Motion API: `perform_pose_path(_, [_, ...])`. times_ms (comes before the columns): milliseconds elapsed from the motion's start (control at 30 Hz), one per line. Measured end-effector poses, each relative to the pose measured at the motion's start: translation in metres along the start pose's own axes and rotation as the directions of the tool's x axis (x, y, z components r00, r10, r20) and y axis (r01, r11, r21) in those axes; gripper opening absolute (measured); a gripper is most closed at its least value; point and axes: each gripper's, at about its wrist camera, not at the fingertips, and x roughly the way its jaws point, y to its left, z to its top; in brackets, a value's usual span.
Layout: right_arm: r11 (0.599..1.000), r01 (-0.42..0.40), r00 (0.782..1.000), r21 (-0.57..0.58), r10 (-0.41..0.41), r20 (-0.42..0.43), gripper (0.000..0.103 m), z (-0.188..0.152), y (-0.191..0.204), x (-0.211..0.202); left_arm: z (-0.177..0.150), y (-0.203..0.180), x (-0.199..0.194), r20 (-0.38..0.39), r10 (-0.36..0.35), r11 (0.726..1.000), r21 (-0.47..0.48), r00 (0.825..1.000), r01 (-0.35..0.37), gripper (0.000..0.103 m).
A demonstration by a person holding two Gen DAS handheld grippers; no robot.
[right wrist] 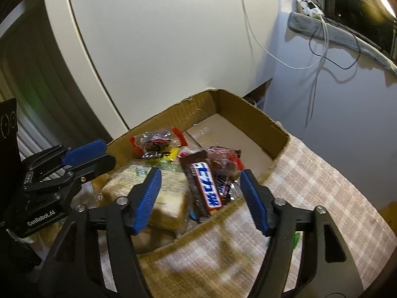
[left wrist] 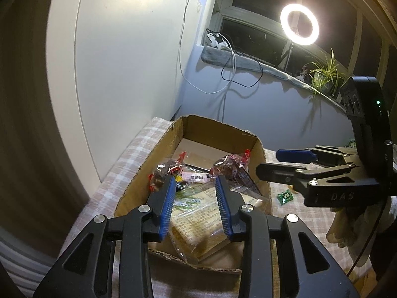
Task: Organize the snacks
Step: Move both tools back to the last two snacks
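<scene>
Cardboard box (right wrist: 278, 134) on checked cloth (right wrist: 322, 198), part filled: bread pack (right wrist: 171, 196), chocolate bar (right wrist: 207, 188), red-ended sweet bags (right wrist: 155, 142).

Right gripper (right wrist: 198, 196): jaws wide apart, empty, over the box's near wall; the chocolate bar lies directly ahead, running lengthwise between them.

Left gripper (left wrist: 193, 203): jaws parted, empty, above the bread pack.

Stray green sweet (left wrist: 284, 196) on the cloth outside the box, nearer the right gripper.

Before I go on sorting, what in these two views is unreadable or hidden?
- Small green packet outside the cardboard box: left wrist view, too small to read.
- Bread pack: near end hidden by the right tongs' finger.
- Snacks under the Snickers bar: covered.
- Box's near wall: blurred, right wrist view.
</scene>
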Motion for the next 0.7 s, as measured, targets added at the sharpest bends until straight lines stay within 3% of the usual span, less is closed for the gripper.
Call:
perform_pose_path(400, [0.995,0.043,0.999,0.087,-0.045,0.021,0.071,-0.016,-0.055,-0.032,0.0,-0.028,-0.003,0.006,-0.041,0.999,0.036,0.999,0.041,0.032])
perform_pose_path(700, [0.983,0.095,0.995,0.155,-0.091,-0.031,0.071,-0.042,-0.11,-0.042,-0.004,-0.079,0.004,-0.023,-0.125,0.985,0.121,0.992,0.127,0.032])
